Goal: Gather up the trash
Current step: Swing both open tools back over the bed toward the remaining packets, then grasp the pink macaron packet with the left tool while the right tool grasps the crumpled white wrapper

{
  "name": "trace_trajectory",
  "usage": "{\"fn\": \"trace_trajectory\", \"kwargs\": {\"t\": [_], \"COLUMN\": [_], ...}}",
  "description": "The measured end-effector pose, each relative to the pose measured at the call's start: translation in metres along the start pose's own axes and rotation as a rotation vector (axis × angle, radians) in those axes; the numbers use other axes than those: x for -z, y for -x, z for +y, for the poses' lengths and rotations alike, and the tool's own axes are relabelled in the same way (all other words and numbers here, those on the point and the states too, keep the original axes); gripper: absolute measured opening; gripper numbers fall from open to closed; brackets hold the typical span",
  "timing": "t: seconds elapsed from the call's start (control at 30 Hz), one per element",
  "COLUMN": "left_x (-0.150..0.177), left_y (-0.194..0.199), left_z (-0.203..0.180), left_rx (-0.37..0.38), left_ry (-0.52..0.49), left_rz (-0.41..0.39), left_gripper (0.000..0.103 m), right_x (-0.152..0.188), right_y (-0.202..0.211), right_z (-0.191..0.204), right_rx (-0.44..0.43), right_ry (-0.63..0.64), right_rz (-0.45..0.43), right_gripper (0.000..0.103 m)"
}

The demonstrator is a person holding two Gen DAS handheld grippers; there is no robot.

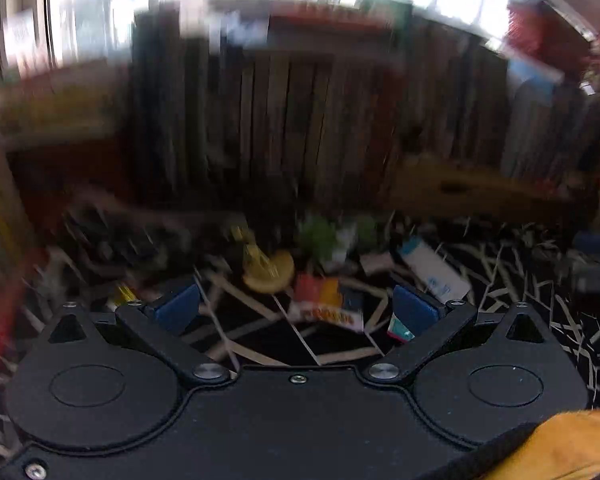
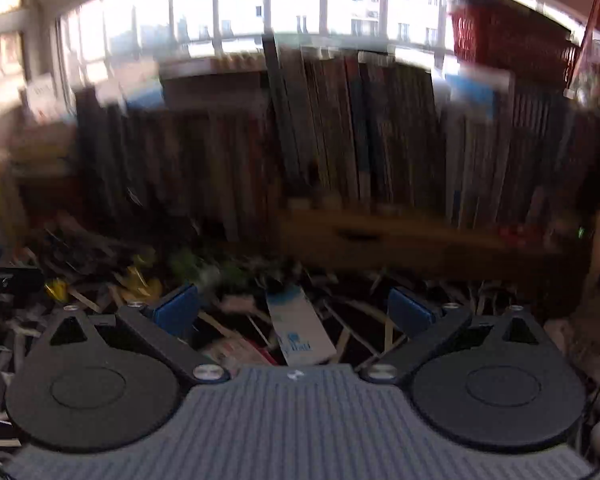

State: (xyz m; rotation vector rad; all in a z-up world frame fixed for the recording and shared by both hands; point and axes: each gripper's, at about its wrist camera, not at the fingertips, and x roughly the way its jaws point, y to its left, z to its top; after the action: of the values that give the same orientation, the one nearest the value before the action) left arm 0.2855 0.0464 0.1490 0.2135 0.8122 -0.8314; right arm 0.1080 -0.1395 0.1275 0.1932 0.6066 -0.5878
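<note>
Both views are motion-blurred. My left gripper (image 1: 296, 312) is open above a dark cloth with pale line patterns. Between its blue pads (image 1: 178, 312) lies a red, orange and white wrapper (image 1: 328, 306). A yellow round piece (image 1: 270, 270) sits just beyond, with green scraps (image 1: 320, 236) further back and a white and blue carton (image 1: 434, 270) to the right. A small teal scrap (image 1: 399, 330) lies by the right pad. My right gripper (image 2: 294, 314) is open too, and the same white and blue carton (image 2: 300, 330) lies between its fingers. Yellow scraps (image 2: 140, 280) lie at its left.
A long row of upright books (image 1: 300, 120) stands behind the litter. A brown cardboard box (image 1: 460, 188) lies in front of the books at right. A red basket (image 2: 508, 36) sits high at the right near the window. An orange sleeve (image 1: 560, 448) shows at the bottom corner.
</note>
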Motion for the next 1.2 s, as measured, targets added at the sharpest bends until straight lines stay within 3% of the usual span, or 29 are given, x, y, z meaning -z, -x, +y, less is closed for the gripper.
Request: {"fn": "trace_trajectory", "kwargs": {"t": [0.13,0.23,0.37,0.53,0.7,0.9,1.0,1.07,1.2], "left_x": [0.01,0.016,0.018,0.019,0.022,0.026,0.026,0.026,0.026], "left_y": [-0.067,-0.103,-0.134,-0.156,-0.167,-0.163,-0.158,-0.155,-0.148], "left_z": [0.002,-0.002,-0.012,-0.015,-0.014,-0.014,-0.014,-0.013,-0.012], "left_rx": [0.034,0.05,0.018,0.031,0.025,0.019,0.03,0.042,0.073], "left_ry": [0.093,0.084,0.018,-0.025,-0.026,-0.056,-0.06,-0.057,-0.051], "left_rz": [0.093,0.121,0.131,0.164,0.16,0.124,0.11,0.105,0.092], "left_gripper": [0.102,0.102,0.102,0.102,0.102,0.082,0.069,0.055,0.049], "right_x": [0.03,0.049,0.062,0.058,0.057,0.064,0.065,0.064,0.064], "right_y": [-0.05,-0.075,-0.099,-0.115,-0.13,-0.135,-0.134,-0.135,-0.136], "right_z": [0.009,0.022,0.032,0.025,0.021,0.023,0.022,0.022,0.026], "right_rx": [-0.118,-0.17,-0.209,-0.282,-0.31,-0.296,-0.298,-0.301,-0.287], "right_ry": [0.031,0.098,0.164,0.096,0.11,0.152,0.141,0.138,0.173], "right_rz": [0.073,0.095,0.102,0.127,0.148,0.151,0.144,0.144,0.154], "right_gripper": [0.103,0.103,0.103,0.103,0.103,0.103,0.103,0.099,0.092]}}
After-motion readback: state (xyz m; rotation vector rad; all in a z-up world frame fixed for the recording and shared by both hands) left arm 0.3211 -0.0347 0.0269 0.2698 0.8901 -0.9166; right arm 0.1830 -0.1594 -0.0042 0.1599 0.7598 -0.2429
